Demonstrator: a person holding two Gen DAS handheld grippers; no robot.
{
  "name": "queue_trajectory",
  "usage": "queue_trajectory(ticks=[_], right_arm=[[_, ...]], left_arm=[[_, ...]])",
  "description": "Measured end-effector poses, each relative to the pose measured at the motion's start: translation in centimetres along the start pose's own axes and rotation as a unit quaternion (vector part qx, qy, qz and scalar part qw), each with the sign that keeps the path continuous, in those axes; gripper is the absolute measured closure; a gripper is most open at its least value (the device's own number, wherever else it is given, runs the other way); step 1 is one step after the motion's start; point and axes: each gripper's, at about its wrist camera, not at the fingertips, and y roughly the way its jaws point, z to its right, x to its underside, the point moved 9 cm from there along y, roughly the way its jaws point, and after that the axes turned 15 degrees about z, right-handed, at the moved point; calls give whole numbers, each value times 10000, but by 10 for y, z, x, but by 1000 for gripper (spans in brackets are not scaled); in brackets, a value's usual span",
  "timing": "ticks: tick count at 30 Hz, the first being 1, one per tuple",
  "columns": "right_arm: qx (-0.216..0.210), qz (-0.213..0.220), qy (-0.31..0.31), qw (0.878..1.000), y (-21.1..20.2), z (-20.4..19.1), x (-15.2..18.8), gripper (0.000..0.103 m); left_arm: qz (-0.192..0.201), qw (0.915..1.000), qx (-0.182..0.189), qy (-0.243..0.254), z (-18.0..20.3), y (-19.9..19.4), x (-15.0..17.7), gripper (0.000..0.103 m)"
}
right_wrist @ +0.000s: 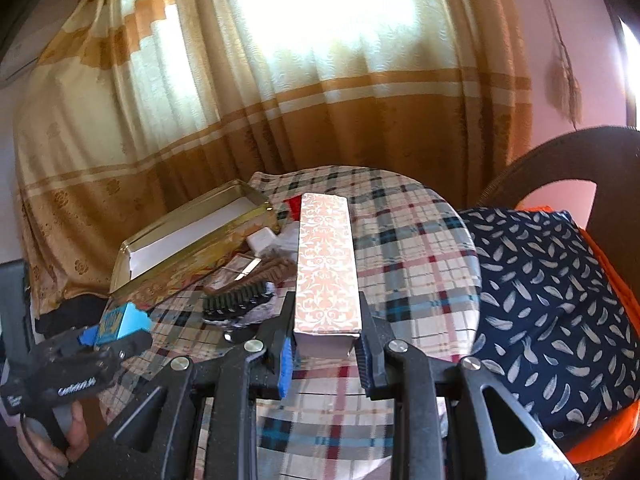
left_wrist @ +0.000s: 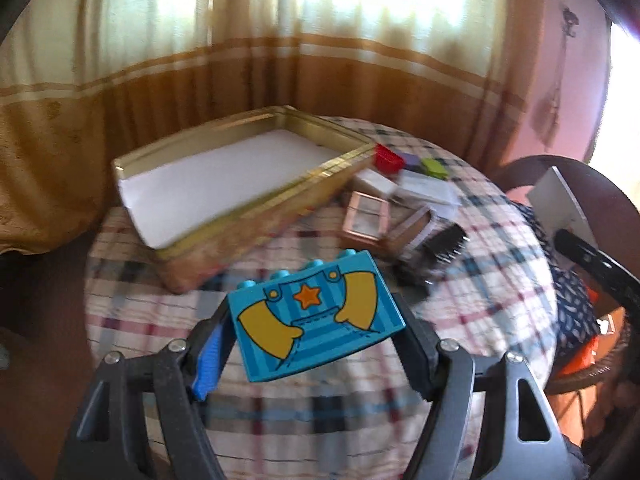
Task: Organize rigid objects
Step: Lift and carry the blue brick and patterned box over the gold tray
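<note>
Toy brick: rigid turquoise plastic block, round studs along its top edge, its broad face printed with striped dungarees, an orange star and two yellow sleeves; it sits tilted between the pads, raised above the near part of the table.
Left gripper: black fingers with one blue ribbed pad showing, clamped on the brick's two short ends.
Tin: open rectangular gold metal box with a shiny rim and a plain white floor, nothing visible inside, at the table's far left edge.
Table: round, covered in a soft plaid cloth of cream, red, blue and black.
Loose pieces: small red, purple and green blocks, white boxes, pale frame-like boxes and a dark bristled brush, crowded just right of the tin.
Patterned box: long, narrow cardboard carton, cream with an orange scroll print, its near end open.
Right gripper: fingers pinched on the carton's near end, holding it lengthways over the table.
</note>
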Motion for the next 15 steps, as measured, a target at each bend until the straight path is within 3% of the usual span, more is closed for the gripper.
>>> queue_trajectory(ticks=[8, 15], right_arm=[[-419, 98, -399, 9983, 16, -57, -17, 75], [-925, 293, -623, 9933, 50, -123, -40, 75]], left_arm=[[359, 9981, -501, -95, -40, -1, -29, 30], [395, 9952, -862, -232, -73, 16, -50, 30]])
